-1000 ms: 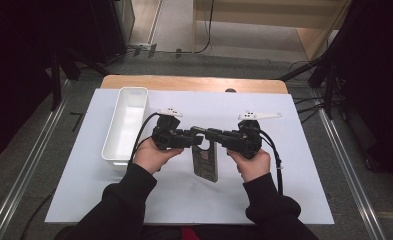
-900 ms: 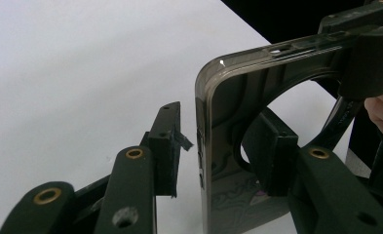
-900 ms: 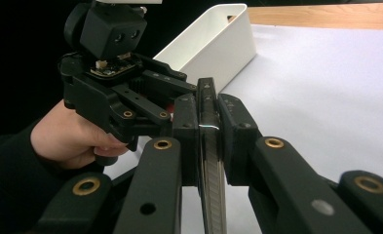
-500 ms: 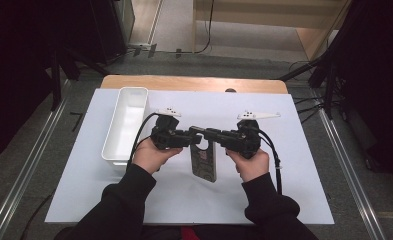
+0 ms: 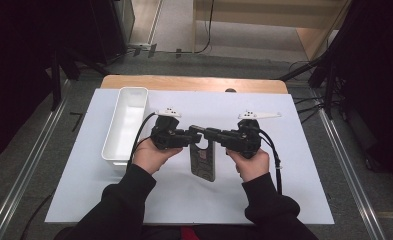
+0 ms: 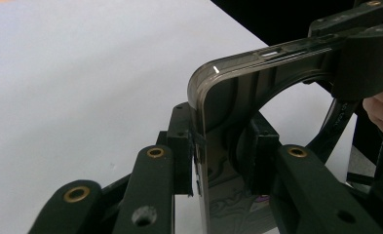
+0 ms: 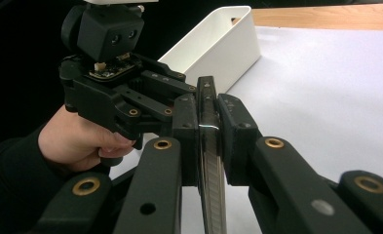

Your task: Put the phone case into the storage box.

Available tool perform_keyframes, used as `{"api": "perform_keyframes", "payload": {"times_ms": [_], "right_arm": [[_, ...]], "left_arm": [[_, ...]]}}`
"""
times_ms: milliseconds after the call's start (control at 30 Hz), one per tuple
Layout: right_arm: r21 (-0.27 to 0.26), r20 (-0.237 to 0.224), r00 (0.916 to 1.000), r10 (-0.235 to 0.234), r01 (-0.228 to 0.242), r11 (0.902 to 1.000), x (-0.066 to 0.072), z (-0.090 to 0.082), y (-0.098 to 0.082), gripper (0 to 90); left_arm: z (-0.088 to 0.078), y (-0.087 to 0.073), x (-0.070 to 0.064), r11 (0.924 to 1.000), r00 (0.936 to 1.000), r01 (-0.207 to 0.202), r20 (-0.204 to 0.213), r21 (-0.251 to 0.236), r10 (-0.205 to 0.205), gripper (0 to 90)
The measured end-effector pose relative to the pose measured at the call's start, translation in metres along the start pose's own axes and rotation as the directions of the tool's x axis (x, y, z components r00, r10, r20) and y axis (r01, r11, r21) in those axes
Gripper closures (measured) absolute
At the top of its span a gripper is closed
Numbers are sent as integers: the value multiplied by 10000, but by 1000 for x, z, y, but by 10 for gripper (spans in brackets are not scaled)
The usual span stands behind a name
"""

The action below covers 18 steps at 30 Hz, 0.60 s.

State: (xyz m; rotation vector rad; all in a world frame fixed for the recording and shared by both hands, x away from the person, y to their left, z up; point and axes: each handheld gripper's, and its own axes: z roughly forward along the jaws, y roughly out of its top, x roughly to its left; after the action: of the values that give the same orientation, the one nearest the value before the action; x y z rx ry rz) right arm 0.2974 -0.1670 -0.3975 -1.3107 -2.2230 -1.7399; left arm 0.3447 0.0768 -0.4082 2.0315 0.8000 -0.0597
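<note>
A dark, see-through phone case (image 5: 204,162) hangs over the middle of the white mat, held at its top end by both grippers. From the left comes my left gripper (image 5: 196,136). Its jaws have just been closing and now pinch the case's wall (image 6: 257,83) near a corner, one pad inside and one outside. My right gripper (image 5: 210,135) reaches in from the right and is shut on the case's edge (image 7: 212,185), which stands upright between its pads (image 7: 233,131). The two grippers meet nose to nose.
A long white bin (image 5: 126,125) lies on the mat's left side, just beyond the left hand. The white mat (image 5: 294,190) covers a wooden table whose far edge (image 5: 194,82) shows. Dark floor and metal rails flank the table.
The left gripper's jaws have drawn together onto the case. Both hands and the case stay where they were.
</note>
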Motion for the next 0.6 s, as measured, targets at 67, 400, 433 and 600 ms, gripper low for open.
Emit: {"api": "perform_keyframes", "payload": {"times_ms": [67,400,433,600], "right_arm": [[-26,-19,10000,0,0,10000,0,0,0,777],[-30,-67,9999,130,-130,9999,-1,0,0,773],[-32,-73,9999,142,-142,9999,-1,0,0,772],[-10,-2,9999,127,-127,9999,0,1,0,738]], "left_arm": [[0,1,0,10000,10000,52,-12,31,-52,705],[-1,2,0,9998,9999,127,-54,149,-126,708],[-2,2,-1,9998,9999,86,-76,159,-85,708],[-2,3,-2,9999,9998,-49,-201,151,52,708]]}}
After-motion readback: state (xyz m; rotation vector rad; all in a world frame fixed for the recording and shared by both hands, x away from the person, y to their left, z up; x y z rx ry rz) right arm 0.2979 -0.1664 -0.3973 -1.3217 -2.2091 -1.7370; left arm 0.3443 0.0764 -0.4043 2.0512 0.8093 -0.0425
